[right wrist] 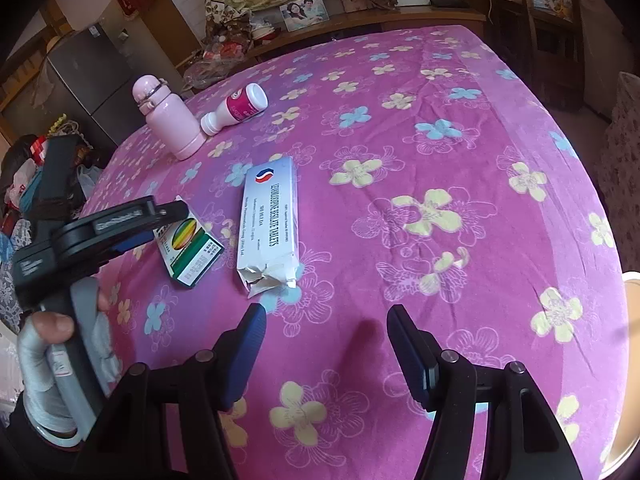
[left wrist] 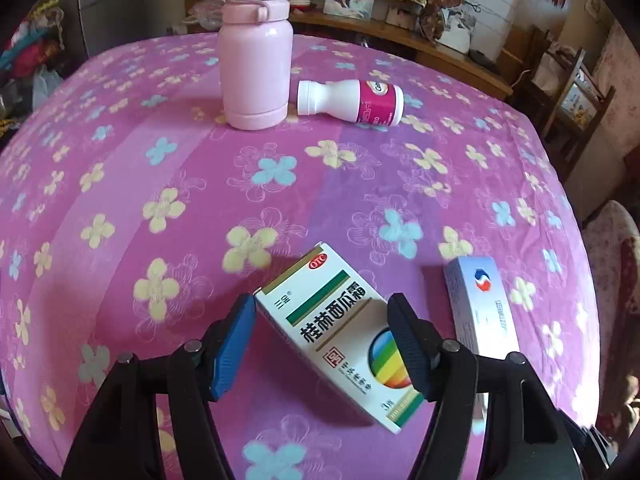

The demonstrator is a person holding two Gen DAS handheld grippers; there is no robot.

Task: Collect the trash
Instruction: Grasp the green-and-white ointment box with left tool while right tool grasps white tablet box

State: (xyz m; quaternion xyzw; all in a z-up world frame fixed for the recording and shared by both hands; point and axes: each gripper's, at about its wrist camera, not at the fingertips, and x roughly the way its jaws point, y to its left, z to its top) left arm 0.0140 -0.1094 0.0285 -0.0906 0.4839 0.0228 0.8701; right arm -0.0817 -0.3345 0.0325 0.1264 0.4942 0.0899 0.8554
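Note:
A white and green medicine box (left wrist: 332, 320) (right wrist: 192, 256) lies askew on the pink flowered tablecloth (left wrist: 120, 168). My left gripper (left wrist: 322, 340) (right wrist: 160, 228) straddles it with the jaws open. Cloth shows between the left pad and the box, and the right pad overlaps its rainbow end. Just to its right lies a long white and blue tablet box (left wrist: 480, 312) (right wrist: 270, 220), its torn end towards my right gripper (right wrist: 326, 344). That gripper hovers open over bare cloth with nothing between its fingers.
A pink flask (left wrist: 256, 64) (right wrist: 168, 124) stands at the far side, with a white bottle with a magenta label (left wrist: 352, 98) (right wrist: 236, 108) lying beside it. A person's hand (right wrist: 52, 328) holds the left gripper. A wooden chair (left wrist: 568, 92) stands off the table's right edge.

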